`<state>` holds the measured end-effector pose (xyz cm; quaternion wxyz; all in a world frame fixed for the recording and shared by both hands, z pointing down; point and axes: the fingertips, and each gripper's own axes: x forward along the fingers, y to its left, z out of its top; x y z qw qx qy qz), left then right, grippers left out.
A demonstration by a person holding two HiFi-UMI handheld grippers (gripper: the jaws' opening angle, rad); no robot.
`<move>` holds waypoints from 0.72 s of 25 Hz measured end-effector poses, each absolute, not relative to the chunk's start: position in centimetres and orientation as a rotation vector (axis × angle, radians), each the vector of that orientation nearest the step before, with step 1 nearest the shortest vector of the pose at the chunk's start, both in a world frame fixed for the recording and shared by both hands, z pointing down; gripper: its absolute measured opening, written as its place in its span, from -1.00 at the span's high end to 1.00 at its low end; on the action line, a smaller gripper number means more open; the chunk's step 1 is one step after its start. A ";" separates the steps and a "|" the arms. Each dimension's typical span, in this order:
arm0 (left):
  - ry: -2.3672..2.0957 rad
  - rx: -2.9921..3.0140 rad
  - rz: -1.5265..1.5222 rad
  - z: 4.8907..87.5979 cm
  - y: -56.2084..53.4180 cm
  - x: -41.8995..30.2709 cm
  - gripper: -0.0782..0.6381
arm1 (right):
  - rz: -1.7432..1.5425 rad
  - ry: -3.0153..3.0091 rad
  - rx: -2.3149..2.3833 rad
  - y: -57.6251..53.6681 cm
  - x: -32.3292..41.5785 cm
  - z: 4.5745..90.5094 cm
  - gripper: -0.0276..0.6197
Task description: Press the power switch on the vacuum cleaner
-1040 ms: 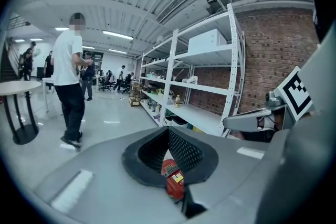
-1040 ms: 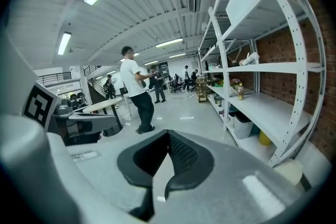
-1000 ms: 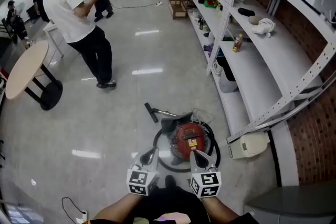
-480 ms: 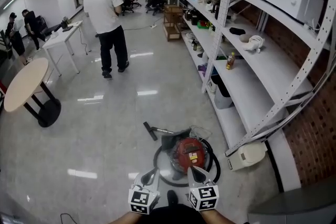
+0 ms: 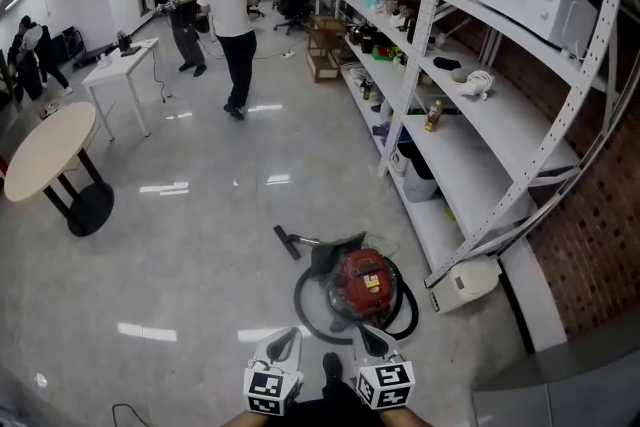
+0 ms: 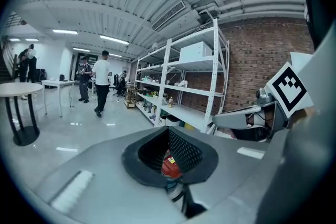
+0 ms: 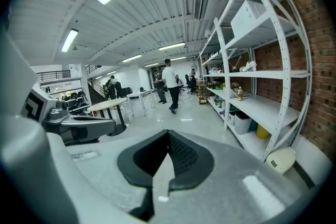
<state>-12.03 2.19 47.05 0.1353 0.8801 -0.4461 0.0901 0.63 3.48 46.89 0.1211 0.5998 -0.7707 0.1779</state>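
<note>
The red canister vacuum cleaner [image 5: 363,281] sits on the shiny floor just ahead of me, ringed by its black hose [image 5: 305,308], with the nozzle [image 5: 287,242] lying to its left. Both grippers hang low at the bottom of the head view, short of the vacuum and not touching it. My left gripper [image 5: 283,343] is shut and empty; in the left gripper view [image 6: 169,150] a bit of the red vacuum [image 6: 169,167] shows past its tips. My right gripper [image 5: 366,339] is also shut and empty, pointing down the room in the right gripper view [image 7: 167,159]. I cannot make out the power switch.
A tall white shelving rack [image 5: 480,145] with assorted items runs along the right. A cream appliance [image 5: 466,281] lies on the floor by its foot. A round table [image 5: 45,150] and a white desk [image 5: 120,65] stand at the left. A person in white [image 5: 232,10] stands far back.
Both grippers have sunk lower in the head view, farther from the vacuum. The person in white has walked away toward the back of the room. The vacuum has not moved.
</note>
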 end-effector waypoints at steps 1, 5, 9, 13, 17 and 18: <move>-1.280 2.554 0.261 47.1 3.1 -12.5 0.74 | 0.521 -2.244 1.760 4.5 0.1 46.9 0.94; -1.213 2.569 0.261 47.7 6.8 -13.7 0.74 | 0.546 -2.199 1.798 8.9 -1.6 47.3 0.94; -1.151 2.596 0.267 47.5 10.0 -13.9 0.74 | 0.572 -2.169 1.820 12.7 -2.6 47.4 0.94; -1.128 2.617 0.260 46.3 12.0 -13.6 0.74 | 0.565 -2.164 1.824 15.0 -2.8 46.7 0.94; -1.132 2.635 0.259 45.6 13.4 -13.5 0.74 | 0.546 -2.178 1.823 16.2 -2.7 46.2 0.94; -1.135 2.638 0.260 45.5 13.8 -13.4 0.74 | 0.542 -2.183 1.822 16.5 -2.6 46.1 0.94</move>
